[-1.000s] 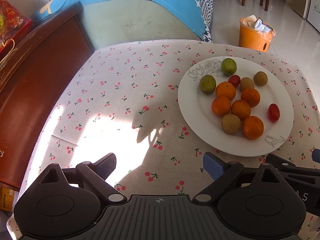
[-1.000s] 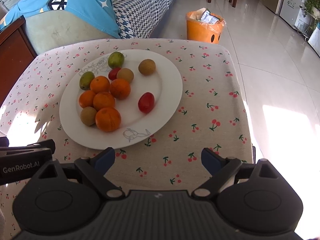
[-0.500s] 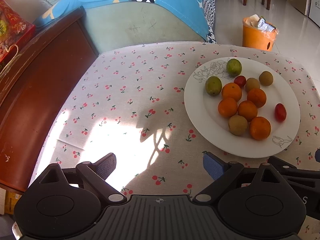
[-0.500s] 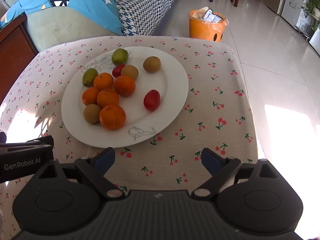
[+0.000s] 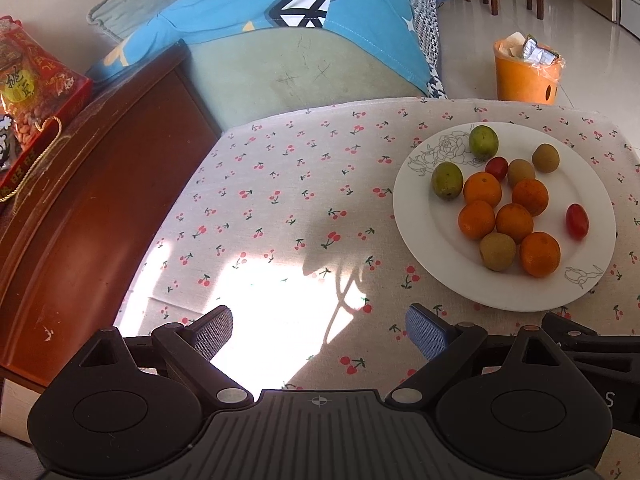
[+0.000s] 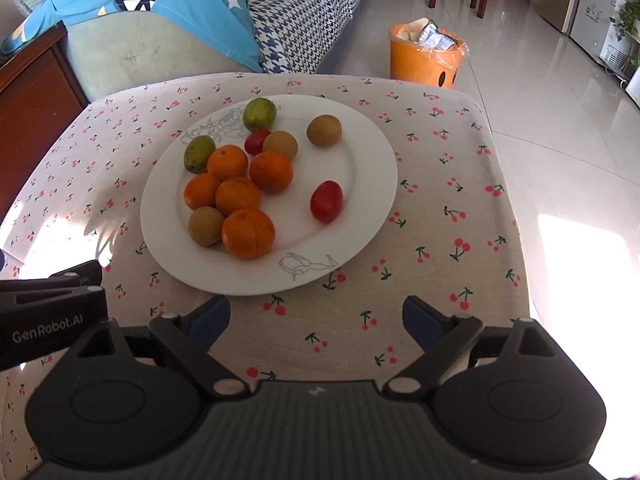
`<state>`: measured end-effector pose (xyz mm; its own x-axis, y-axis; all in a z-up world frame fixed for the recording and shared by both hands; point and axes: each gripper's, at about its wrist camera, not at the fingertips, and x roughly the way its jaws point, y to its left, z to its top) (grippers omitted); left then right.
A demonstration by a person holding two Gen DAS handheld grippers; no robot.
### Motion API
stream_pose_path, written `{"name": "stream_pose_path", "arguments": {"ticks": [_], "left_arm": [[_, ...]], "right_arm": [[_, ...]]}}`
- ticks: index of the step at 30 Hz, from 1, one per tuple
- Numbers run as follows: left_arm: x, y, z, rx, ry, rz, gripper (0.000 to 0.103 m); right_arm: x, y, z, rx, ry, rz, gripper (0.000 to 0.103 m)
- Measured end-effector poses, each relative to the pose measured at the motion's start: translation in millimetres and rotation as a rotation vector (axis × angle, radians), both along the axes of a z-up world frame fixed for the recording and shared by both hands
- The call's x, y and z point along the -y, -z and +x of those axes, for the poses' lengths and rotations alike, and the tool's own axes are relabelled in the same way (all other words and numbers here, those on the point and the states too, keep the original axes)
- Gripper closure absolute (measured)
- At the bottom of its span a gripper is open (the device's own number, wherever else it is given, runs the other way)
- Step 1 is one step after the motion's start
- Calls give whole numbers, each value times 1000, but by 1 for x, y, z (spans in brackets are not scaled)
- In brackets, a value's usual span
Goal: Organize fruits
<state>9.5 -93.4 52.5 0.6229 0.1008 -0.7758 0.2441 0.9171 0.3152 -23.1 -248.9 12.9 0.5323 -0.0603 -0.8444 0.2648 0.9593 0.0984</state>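
A white plate lies on the cherry-print tablecloth and holds several oranges, brown kiwis, two green fruits and two red tomatoes. The plate also shows at the right of the left wrist view, with oranges on it. My right gripper is open and empty, over the cloth just in front of the plate. My left gripper is open and empty, over the sunlit cloth to the left of the plate.
A dark wooden cabinet with a red snack bag borders the table's left side. A sofa with a blue cushion stands behind. An orange waste bin sits on the tiled floor beyond the table.
Both grippers have drawn back and risen a little from the plate, and the left view has swung so the plate sits farther right. Both stay open and empty.
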Motion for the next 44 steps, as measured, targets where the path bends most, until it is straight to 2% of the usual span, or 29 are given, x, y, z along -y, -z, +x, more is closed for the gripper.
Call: {"name": "stream_pose_path", "arguments": {"ticks": [8,11,15,18,22,31,39,44], "left_arm": [[-19,-2,-13,5,-42,-7,9],[-26,-4,-20,-13,-43,-50,8],[-30,0,-33,-11,-46,-30,8],[-37,1,-39,-34,-56,-63,8],[-46,-3,-44,-25,-68,-84,8],[-63,-6,-49,-34,-100,-139,8],[-75,-7,-49,-33,-121,-163,8],[-83,-6,-47,-37,-143,-172,8]], "right_arm": [[-17,2,-8,3,-37,-15,10],[-28,8,-12,-7,-65,-46,10],[-43,13,-26,8,-114,-13,10],[-56,16,-40,48,-149,-25,10],[-70,19,-54,95,-227,-41,10],[-87,32,-71,212,-315,-109,2],[-95,40,-74,323,-317,-112,1],[-99,41,-68,324,-361,-104,0]]}}
